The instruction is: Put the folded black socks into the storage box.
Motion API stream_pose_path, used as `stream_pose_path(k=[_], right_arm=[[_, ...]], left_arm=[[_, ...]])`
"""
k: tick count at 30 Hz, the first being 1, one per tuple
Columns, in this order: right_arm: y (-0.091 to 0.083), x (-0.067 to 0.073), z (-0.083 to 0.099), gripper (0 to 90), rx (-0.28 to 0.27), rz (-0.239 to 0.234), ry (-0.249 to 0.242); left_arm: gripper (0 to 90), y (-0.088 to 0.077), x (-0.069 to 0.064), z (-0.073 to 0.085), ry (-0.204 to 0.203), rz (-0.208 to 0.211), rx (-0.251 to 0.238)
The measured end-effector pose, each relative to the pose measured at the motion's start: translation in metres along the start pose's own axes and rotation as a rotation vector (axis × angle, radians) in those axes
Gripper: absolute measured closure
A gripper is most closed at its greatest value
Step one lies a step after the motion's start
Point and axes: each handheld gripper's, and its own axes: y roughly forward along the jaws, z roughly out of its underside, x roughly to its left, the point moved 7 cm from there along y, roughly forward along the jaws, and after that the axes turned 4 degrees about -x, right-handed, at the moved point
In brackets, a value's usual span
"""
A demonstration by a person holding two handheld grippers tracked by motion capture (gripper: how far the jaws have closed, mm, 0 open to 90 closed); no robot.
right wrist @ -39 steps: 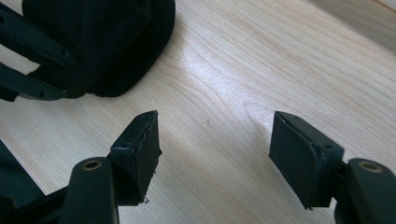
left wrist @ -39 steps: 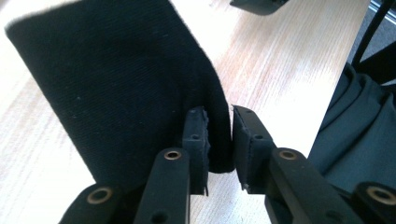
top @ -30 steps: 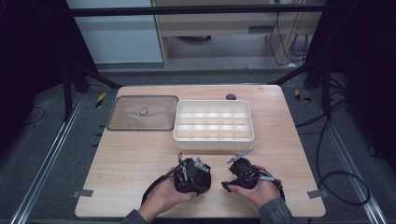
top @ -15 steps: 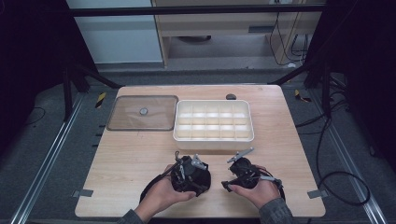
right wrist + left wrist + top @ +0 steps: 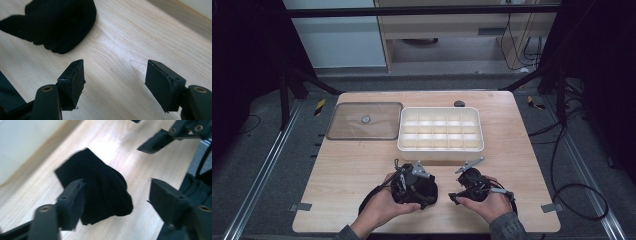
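I work at a wooden table (image 5: 342,170) with a light top. A white tray (image 5: 440,148) with many little boxes inside sits on it, near the middle. Just beside the tray, on its left, lies a flat see-through lid (image 5: 364,121) with a small round knob. A small dark round thing (image 5: 459,104) sits near the far edge, behind the tray. Close to me lies a bunched-up black cloth (image 5: 100,187), right on the wood. Two bits of grey tape (image 5: 299,206) stick to the front corners of the table.
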Motion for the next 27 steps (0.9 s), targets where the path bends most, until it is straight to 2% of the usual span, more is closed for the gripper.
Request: stream_pose_path(k=[2,3,4,5,6,7,8,10,12,13,14,15,16,17,18,21,22,23,24,26,27], right_arm=[[-0.003,0.001,-0.003,31.8,-0.013,0.002,-0.002],[-0.003,0.001,-0.003,31.8,-0.013,0.002,-0.002],[-0.006,0.003,-0.006,32.2,-0.025,0.003,0.001],[-0.007,0.004,-0.008,32.6,-0.033,0.002,-0.003],[-0.007,0.004,-0.008,32.6,-0.033,0.002,-0.003],[-0.008,0.007,-0.012,33.1,-0.038,-0.004,-0.009],[-0.008,0.007,-0.012,33.1,-0.038,-0.004,-0.009],[-0.011,0.011,-0.019,40.3,-0.055,-0.004,-0.002],[-0.012,0.015,-0.024,41.3,-0.071,-0.008,0.0],[-0.012,0.015,-0.024,41.3,-0.071,-0.008,0.0],[-0.012,0.019,-0.027,39.4,-0.077,-0.011,0.004],[-0.011,0.02,-0.029,37.0,-0.079,-0.006,0.008],[-0.011,0.02,-0.029,37.0,-0.079,-0.006,0.008],[-0.011,0.019,-0.034,30.3,-0.082,0.019,0.024],[-0.011,0.017,-0.037,28.2,-0.081,0.035,0.033],[-0.009,0.016,-0.041,21.3,-0.088,0.047,0.049],[-0.009,0.016,-0.041,21.3,-0.088,0.047,0.049],[-0.009,0.017,-0.042,18.9,-0.082,0.042,0.056],[-0.005,0.021,-0.042,19.0,-0.078,0.017,0.07],[-0.004,0.023,-0.042,20.2,-0.077,0.01,0.075],[0.001,0.025,-0.043,23.5,-0.083,0.009,0.082]], left_arm=[[19.0,-0.005,0.006,0.0,-0.019,-0.027,-0.022],[16.4,-0.005,0.006,0.0,-0.019,-0.027,-0.022],[14.1,-0.009,0.015,0.003,-0.037,-0.056,-0.035],[12.9,-0.012,0.02,0.005,-0.048,-0.066,-0.043],[12.4,-0.012,0.02,0.005,-0.048,-0.066,-0.043],[11.7,-0.016,0.03,0.011,-0.08,-0.073,-0.064],[11.1,-0.016,0.03,0.011,-0.08,-0.073,-0.064],[9.6,-0.023,0.044,0.026,-0.113,-0.088,-0.07],[9.5,-0.029,0.056,0.037,-0.142,-0.116,-0.084],[9.1,-0.029,0.056,0.037,-0.142,-0.116,-0.084],[8.3,-0.035,0.068,0.049,-0.173,-0.14,-0.101],[7.7,-0.038,0.074,0.056,-0.184,-0.155,-0.112],[7.2,-0.038,0.074,0.056,-0.184,-0.155,-0.112],[7.1,-0.04,0.085,0.07,-0.207,-0.203,-0.125],[7.1,-0.04,0.085,0.07,-0.207,-0.203,-0.125],[6.5,-0.044,0.103,0.1,-0.239,-0.255,-0.147],[6.1,-0.044,0.103,0.1,-0.239,-0.255,-0.147],[6.1,-0.045,0.109,0.108,-0.238,-0.28,-0.145],[5.7,-0.048,0.116,0.119,-0.248,-0.303,-0.145],[5.6,-0.05,0.12,0.124,-0.258,-0.308,-0.148],[5.6,-0.054,0.128,0.135,-0.276,-0.326,-0.152]])
